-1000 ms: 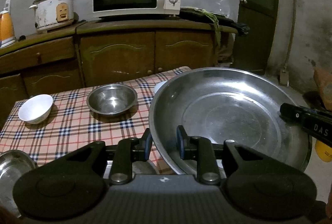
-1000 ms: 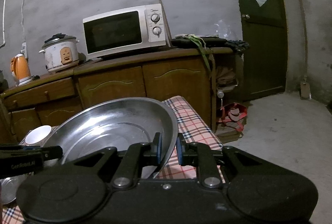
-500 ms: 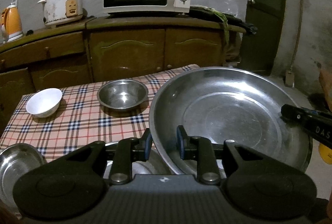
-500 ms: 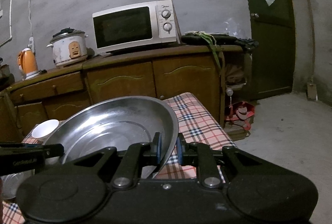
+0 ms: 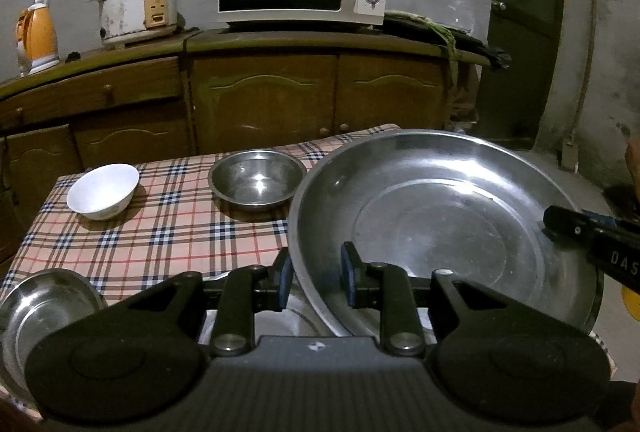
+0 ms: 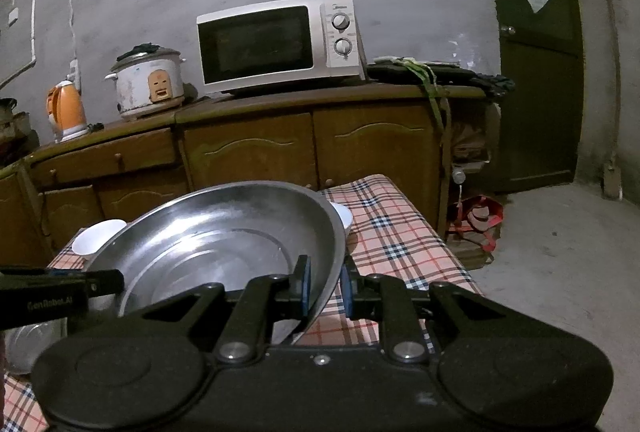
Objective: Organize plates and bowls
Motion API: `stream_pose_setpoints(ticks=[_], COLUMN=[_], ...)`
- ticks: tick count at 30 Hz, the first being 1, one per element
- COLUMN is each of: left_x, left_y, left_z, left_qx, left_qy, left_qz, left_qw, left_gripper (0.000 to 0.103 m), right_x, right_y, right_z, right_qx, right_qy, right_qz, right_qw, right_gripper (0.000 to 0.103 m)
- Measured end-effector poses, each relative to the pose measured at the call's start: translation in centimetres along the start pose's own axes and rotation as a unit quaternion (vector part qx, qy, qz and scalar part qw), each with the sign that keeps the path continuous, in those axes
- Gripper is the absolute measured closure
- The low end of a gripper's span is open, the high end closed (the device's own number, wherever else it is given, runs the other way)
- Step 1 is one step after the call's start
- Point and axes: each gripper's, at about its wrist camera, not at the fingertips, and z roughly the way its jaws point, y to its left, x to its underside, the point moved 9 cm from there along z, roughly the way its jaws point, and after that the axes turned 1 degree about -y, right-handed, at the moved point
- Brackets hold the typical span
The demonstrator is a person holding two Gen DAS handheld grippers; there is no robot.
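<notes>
Your left gripper (image 5: pixel 312 278) & right gripper (image 6: pixel 325 286) both clamp the big round steel basin (image 5: pixel 440 228). Only left cam shows small steel bowl (image 5: pixel 256 177); only right, red bag (image 6: pixel 478 218).

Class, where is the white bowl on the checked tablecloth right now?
In the left wrist view the white bowl sits at the table's far left, left of the small steel bowl, in front of the wooden cabinets.

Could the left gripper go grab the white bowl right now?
Probably not: the left gripper is shut on the big steel basin's rim, shared with the right gripper. The white bowl itself sits unobstructed.
</notes>
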Motion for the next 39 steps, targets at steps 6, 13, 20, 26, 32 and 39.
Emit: stream_pose_setpoints(ticks=[6,13,20,26,32,39], left_x=[0.2,0.3,0.6,0.8,1.0,1.2], left_y=[0.7,1.6,2.4,3.1,3.7,4.4], left_z=[0.0,0.0,0.1,0.2,0.3,0.5], left_qx=[-0.003,-0.010,-0.016,-0.022,-0.026,-0.033], left_qy=[0.005,0.008,0.012,0.016,0.019,0.024], left_qz=[-0.004,-0.009,-0.013,-0.018,-0.024,-0.027], left_qw=[1.0000,0.9999,0.9997,0.9995,0.9992,0.9988], left_gripper=[0.077,0.077,0.077,0.077,0.077,0.077], right_x=[0.2,0.5,0.9,1.3,1.5,2.0], right_y=[0.5,1.5,2.4,3.2,3.8,4.5], right_z=[0.2,0.6,1.0,1.3,1.5,2.1], right_qx=[-0.006,-0.015,-0.022,-0.029,-0.035,-0.040], right_qy=[0.004,0.010,0.017,0.023,0.028,0.036], right_qz=[-0.004,-0.011,-0.018,-0.022,-0.027,-0.032], right_qw=[1.000,1.000,0.999,0.999,0.999,0.998], right_gripper=[0.081,0.081,0.080,0.080,0.080,0.079])
